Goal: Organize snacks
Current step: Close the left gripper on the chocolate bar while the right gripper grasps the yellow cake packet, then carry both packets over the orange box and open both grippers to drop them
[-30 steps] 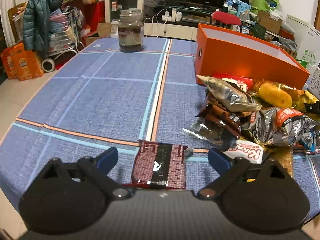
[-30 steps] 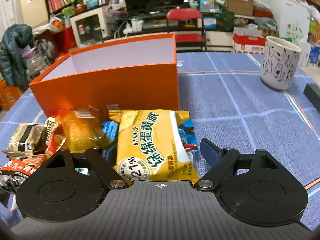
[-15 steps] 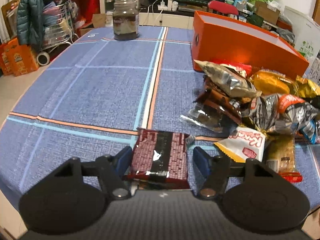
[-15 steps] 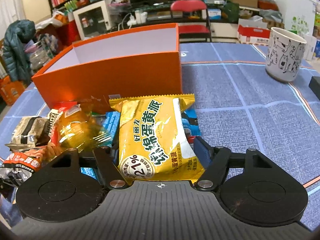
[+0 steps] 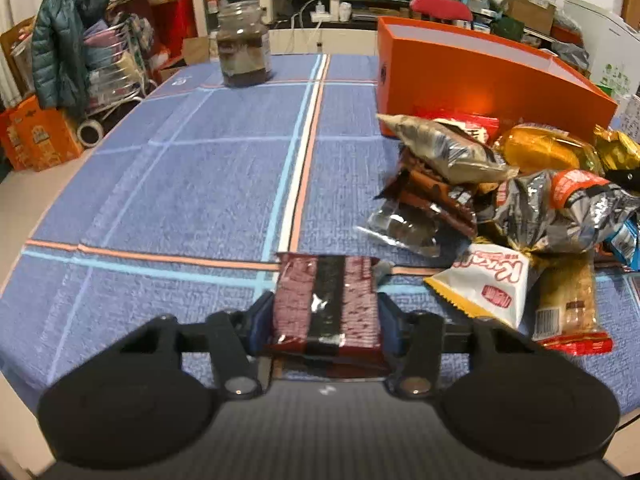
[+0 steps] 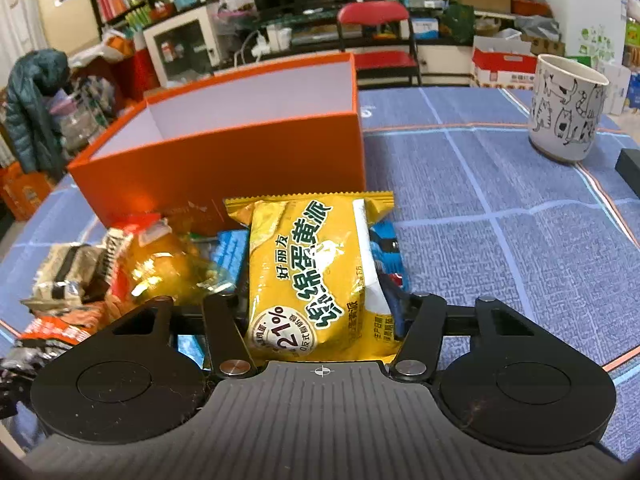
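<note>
A dark red flat snack packet (image 5: 326, 296) lies on the blue cloth between the blue pads of my left gripper (image 5: 325, 316). The jaws are closing and both pads touch its sides. To its right is a pile of snack packets (image 5: 500, 184) in front of the open orange box (image 5: 480, 80). In the right wrist view a yellow pie packet (image 6: 312, 256) sits on top of the pile, in front of the orange box (image 6: 240, 152). My right gripper (image 6: 320, 308) is closing on it, and the pads squeeze its near end.
A glass jar (image 5: 243, 50) stands at the far side of the blue checked tablecloth (image 5: 200, 184). A white cat-print mug (image 6: 566, 108) stands at the right, with a dark block (image 6: 628, 168) at the frame's edge. Cluttered room furniture lies beyond the table.
Both grippers' jaws have come in from wide apart to touch their packets. The yellow packet now looks pinched narrower. Neither hand has shifted much.
</note>
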A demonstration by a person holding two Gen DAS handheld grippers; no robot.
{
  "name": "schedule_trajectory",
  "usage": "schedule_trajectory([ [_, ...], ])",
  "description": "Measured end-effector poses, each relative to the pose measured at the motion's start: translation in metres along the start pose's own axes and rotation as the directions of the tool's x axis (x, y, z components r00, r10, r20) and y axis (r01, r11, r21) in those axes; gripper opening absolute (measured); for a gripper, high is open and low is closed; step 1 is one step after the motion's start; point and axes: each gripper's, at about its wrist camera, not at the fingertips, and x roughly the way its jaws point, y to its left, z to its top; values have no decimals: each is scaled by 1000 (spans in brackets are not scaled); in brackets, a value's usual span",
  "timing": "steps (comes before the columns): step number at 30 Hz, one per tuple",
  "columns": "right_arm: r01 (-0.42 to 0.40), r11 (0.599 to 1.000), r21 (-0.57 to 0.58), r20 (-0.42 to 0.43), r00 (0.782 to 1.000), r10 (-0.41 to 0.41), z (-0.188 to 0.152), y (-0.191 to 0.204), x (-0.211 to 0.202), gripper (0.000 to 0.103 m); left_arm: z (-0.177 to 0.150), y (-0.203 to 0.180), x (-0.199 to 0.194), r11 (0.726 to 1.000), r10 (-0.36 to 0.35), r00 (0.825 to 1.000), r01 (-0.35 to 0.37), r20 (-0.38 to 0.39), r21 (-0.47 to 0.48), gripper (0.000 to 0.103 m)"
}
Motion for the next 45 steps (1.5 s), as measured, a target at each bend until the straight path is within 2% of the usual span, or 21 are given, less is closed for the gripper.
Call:
schedule_trajectory([
  [4, -4, 1000, -23, 8, 1000, 4, -1, 4, -2, 36, -1, 1, -1, 1000, -13, 1000, 13, 0, 1, 47],
  [10, -9, 999, -30, 8, 1000, 10, 0, 5, -3, 36, 1, 4, -9, 1000, -28, 999, 28, 29, -13, 47],
  [19, 54, 989, -135, 126, 991, -37, 4, 21, -26, 36, 8, 2, -16, 999, -35, 998, 36, 51, -22, 47],
  [26, 29, 991, -133, 154, 988, -8, 8, 27, -41, 36, 24, -6, -46, 993, -99, 985, 107, 142, -52, 47],
  [30, 11, 994, -104, 177, 984, 8, 14, 24, -54, 36, 51, -17, -63, 991, -120, 967, 130, 226, -32, 47],
  [36, -19, 998, -66, 194, 981, 32, 27, 21, -63, 36, 96, -30, -56, 987, -138, 954, 154, 267, -41, 47],
  [38, -34, 998, -44, 203, 978, 42, 40, 20, -61, 36, 118, -36, -48, 985, -149, 949, 168, 278, -44, 47],
  [42, -9, 998, -68, 225, 974, 24, 75, 26, -42, 36, 171, -54, -22, 981, -171, 942, 190, 288, -40, 47],
  [45, -23, 999, -43, 203, 979, 31, 101, 28, -16, 36, 203, -73, 9, 988, -144, 951, 151, 273, -4, 47],
])
